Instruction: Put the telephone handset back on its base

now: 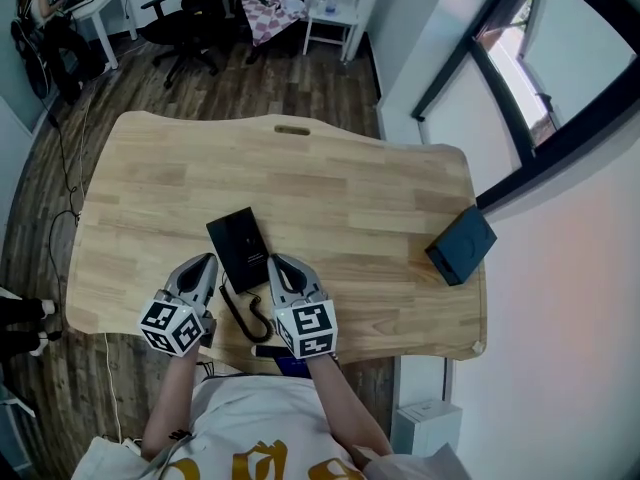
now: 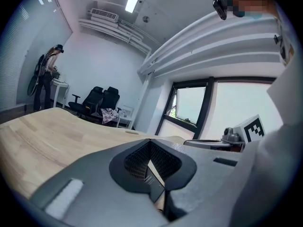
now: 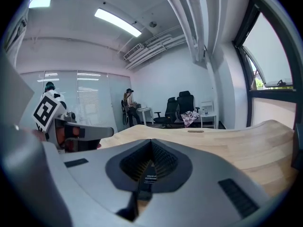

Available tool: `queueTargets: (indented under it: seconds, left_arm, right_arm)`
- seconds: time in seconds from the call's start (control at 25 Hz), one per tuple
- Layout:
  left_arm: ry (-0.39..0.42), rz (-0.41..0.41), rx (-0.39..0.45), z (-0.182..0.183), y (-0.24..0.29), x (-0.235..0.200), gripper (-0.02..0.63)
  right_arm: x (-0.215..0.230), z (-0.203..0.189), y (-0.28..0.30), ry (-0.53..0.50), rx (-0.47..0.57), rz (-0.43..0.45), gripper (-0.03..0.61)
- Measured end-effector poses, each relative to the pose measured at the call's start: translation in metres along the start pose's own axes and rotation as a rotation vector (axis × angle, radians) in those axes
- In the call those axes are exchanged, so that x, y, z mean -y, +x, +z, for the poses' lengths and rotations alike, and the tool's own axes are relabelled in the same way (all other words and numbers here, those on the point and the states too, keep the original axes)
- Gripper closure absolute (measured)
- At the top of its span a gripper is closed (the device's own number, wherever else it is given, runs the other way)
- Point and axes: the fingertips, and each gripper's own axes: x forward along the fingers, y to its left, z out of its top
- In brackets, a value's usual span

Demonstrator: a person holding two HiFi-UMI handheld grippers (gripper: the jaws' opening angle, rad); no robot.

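The black telephone base (image 1: 238,242) lies flat on the wooden table (image 1: 340,193), near the front middle. Its coiled black cord (image 1: 245,313) runs from the base toward the front edge, where a dark piece (image 1: 270,350), perhaps the handset, lies mostly hidden under my right gripper's marker cube. My left gripper (image 1: 207,261) rests just left of the base and my right gripper (image 1: 276,261) just right of it. Both are shut with nothing held. In each gripper view the jaws (image 2: 150,143) (image 3: 151,142) meet, and only a dark sliver shows through the small hole.
A black box (image 1: 462,245) sits near the table's right edge. A cable slot (image 1: 292,129) is cut at the far edge. Office chairs (image 1: 190,18) and a small white table (image 1: 335,13) stand beyond; a person (image 1: 40,8) is at the far left. A window wall runs along the right.
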Motion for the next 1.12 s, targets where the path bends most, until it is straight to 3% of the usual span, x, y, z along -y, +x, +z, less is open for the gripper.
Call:
queueTargets:
  seconds: [0.24, 0.48, 1.12]
  left_arm:
    - [-0.004, 0.029, 0.037, 0.014, -0.016, 0.009, 0.611]
    - [0.044, 0.052, 0.094, 0.031, -0.032, 0.021, 0.611]
    - [0.041, 0.063, 0.13, 0.041, -0.049, 0.025, 0.611]
  right_arm:
    - [-0.009, 0.024, -0.013, -0.047, 0.049, -0.009, 0.572]
    - [-0.014, 0.042, -0.029, -0.048, 0.109, -0.008, 0.572]
    - [-0.023, 0.04, -0.054, -0.068, 0.114, -0.021, 0.572]
